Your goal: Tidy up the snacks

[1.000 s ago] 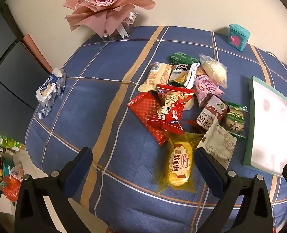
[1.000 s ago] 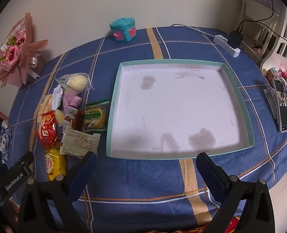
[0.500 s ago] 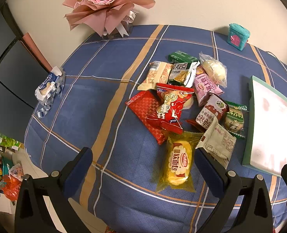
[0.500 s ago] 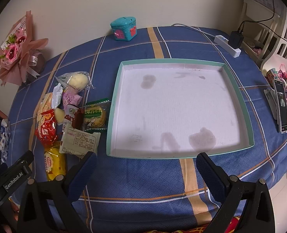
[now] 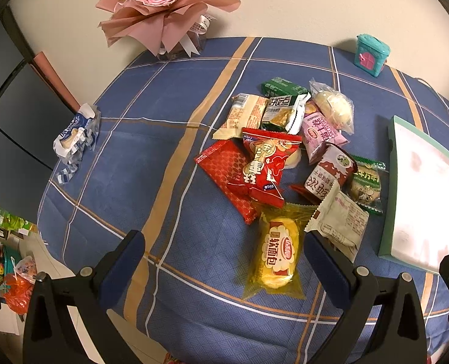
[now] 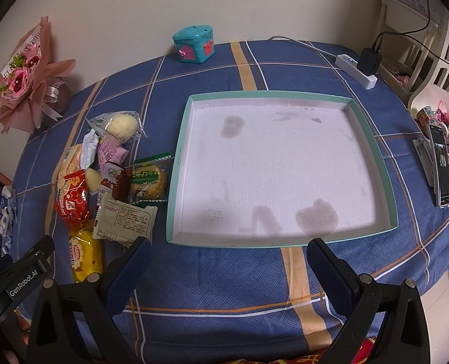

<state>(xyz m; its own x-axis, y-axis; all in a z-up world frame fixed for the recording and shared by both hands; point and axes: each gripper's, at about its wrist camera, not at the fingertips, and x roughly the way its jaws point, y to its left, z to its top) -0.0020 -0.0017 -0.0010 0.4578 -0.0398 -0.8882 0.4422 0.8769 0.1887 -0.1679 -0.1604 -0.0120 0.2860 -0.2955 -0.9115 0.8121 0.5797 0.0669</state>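
Observation:
Several wrapped snacks lie in a pile on the blue checked tablecloth (image 5: pixel 175 97). Nearest my left gripper (image 5: pixel 224 251) is a yellow bread packet (image 5: pixel 280 251), lying between its wide-open fingers. Behind it are a red packet (image 5: pixel 262 163), a white packet (image 5: pixel 339 221) and a green-edged cake packet (image 5: pixel 365 182). An empty shallow tray with a teal rim (image 6: pixel 175 176) sits right of the pile. My right gripper (image 6: pixel 229 261) hovers open over the cloth just in front of the tray. The same pile (image 6: pixel 115 182) shows at left in the right wrist view.
A pink flower bouquet (image 5: pixel 160 6) and a teal toy house (image 5: pixel 371 54) stand at the table's far edge by the wall. A blue-white wrapper (image 5: pixel 75 133) lies at the left edge. A power strip (image 6: pixel 356 71) and a phone (image 6: pixel 440 163) sit on the right.
My left gripper has drifted slightly right and forward, so the yellow bread packet sits a little further left between its fingers. The right view has barely shifted.

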